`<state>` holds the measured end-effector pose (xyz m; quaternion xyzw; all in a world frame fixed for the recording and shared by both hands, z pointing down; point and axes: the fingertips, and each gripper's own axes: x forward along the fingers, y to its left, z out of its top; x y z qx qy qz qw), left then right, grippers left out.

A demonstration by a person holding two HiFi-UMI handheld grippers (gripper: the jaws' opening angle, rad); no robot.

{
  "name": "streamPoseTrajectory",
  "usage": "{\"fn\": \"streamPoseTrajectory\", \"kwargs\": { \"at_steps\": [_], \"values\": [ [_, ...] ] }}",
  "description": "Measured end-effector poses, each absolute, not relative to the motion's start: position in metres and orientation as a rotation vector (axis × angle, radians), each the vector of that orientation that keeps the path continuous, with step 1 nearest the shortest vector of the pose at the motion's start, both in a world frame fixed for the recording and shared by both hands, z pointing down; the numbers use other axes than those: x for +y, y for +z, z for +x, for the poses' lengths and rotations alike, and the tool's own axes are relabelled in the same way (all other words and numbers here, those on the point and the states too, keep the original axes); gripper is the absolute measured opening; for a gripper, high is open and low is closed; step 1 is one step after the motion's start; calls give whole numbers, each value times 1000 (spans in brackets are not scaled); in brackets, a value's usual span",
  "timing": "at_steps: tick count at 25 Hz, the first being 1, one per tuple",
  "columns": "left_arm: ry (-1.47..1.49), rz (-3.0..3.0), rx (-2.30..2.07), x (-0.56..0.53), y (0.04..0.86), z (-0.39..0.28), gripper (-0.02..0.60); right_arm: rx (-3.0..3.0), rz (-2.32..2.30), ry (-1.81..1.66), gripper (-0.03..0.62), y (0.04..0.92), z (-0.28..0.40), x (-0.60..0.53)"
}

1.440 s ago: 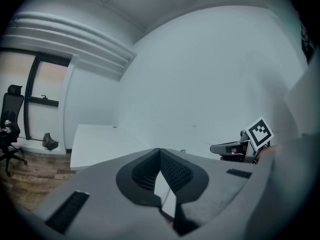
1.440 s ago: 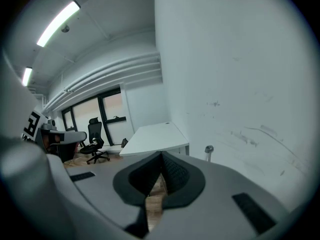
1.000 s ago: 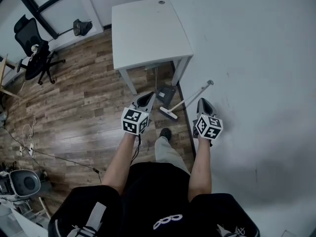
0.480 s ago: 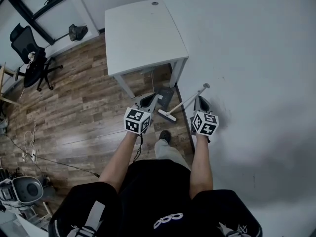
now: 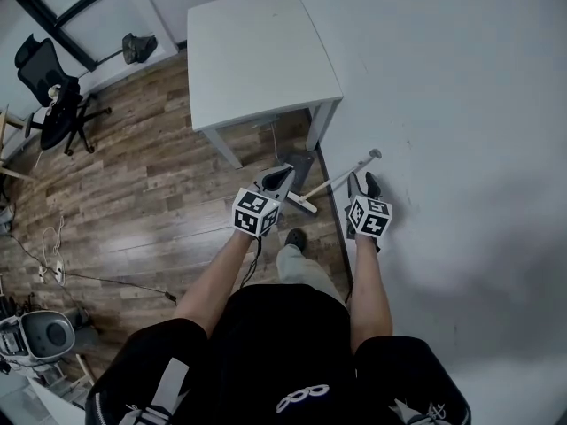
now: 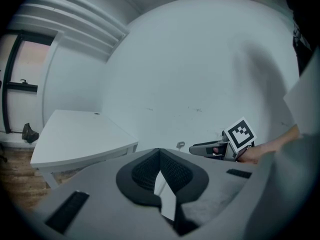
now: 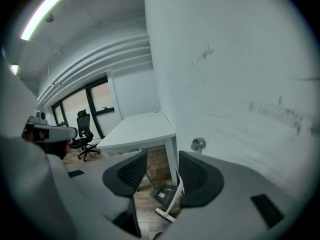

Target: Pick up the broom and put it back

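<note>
Broom point(image 5: 337, 180) leans on right wall point(image 5: 443, 104), head on floor point(image 5: 133, 193) by dustpan point(image 5: 301, 161). Both grippers nearer than before: right gripper point(image 5: 362, 181) jaws just opened, empty; left gripper point(image 5: 283, 175) clenched, partly hiding dustpan.

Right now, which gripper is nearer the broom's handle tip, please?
Right. The right gripper, its empty jaws just opening, is close by the handle tip; the left gripper is by the broom head.
</note>
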<state>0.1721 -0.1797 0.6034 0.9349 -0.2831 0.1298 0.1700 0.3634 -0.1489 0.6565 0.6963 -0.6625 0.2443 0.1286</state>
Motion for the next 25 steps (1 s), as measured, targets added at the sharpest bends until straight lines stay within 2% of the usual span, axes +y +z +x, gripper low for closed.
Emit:
{"fn": "streamPoseTrajectory", "kwargs": {
  "at_steps": [4,25],
  "values": [
    [395,2645,-804,-184,617,171,11,-1873,2001,749,218,683,372,-157],
    [446,2583,-894,-221,665,185,11,-1672,2021,888,225,782,413,-201]
  ]
}}
